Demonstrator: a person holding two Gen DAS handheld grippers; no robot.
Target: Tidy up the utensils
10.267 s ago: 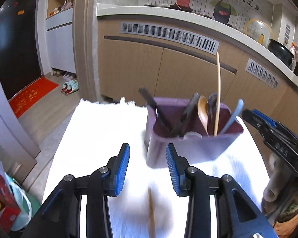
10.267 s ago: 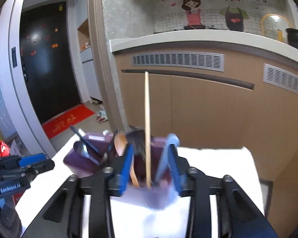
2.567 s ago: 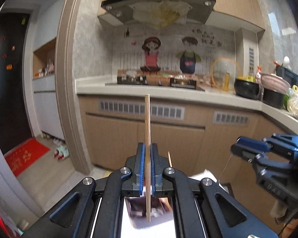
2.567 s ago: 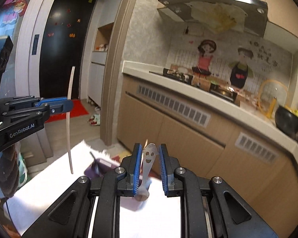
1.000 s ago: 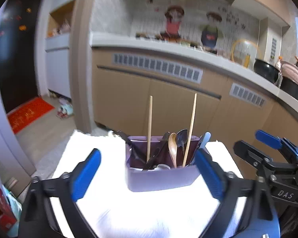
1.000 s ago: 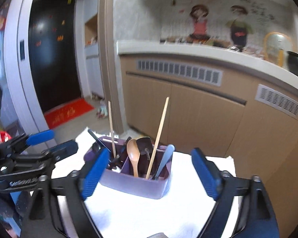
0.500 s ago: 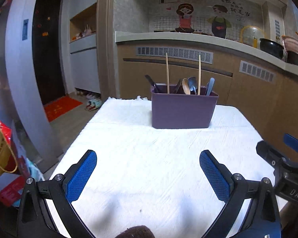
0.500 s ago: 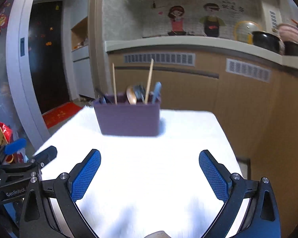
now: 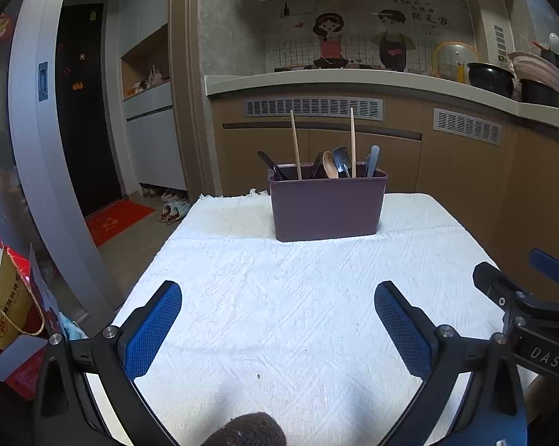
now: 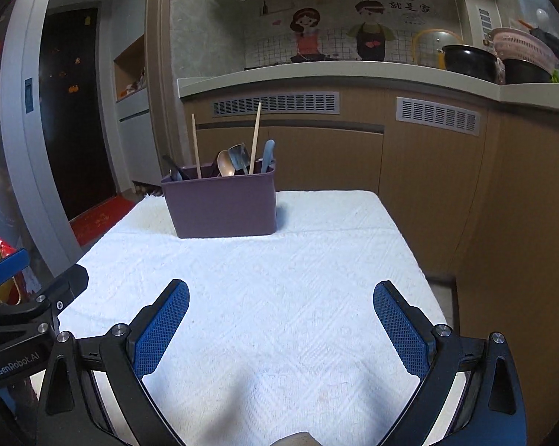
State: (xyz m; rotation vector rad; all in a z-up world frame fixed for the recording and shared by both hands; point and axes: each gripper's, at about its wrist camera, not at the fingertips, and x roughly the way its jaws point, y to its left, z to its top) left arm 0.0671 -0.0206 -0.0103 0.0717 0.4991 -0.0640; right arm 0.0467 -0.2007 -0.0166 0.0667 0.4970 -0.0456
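Observation:
A purple utensil holder stands at the far end of the white-clothed table; it also shows in the right wrist view. Two wooden chopsticks, a wooden spoon, a metal spoon, a blue utensil and dark utensils stand in it. My left gripper is open and empty, low over the near end of the table. My right gripper is open and empty, beside it on the right.
Kitchen cabinets and a counter with pots stand behind the table. A doorway with a red mat is at the left. A red and yellow bag sits on the floor at the near left.
Both grippers have let go of their utensils into the holder, opened wide and pulled back to the near end of the table. In the last half second they barely moved.

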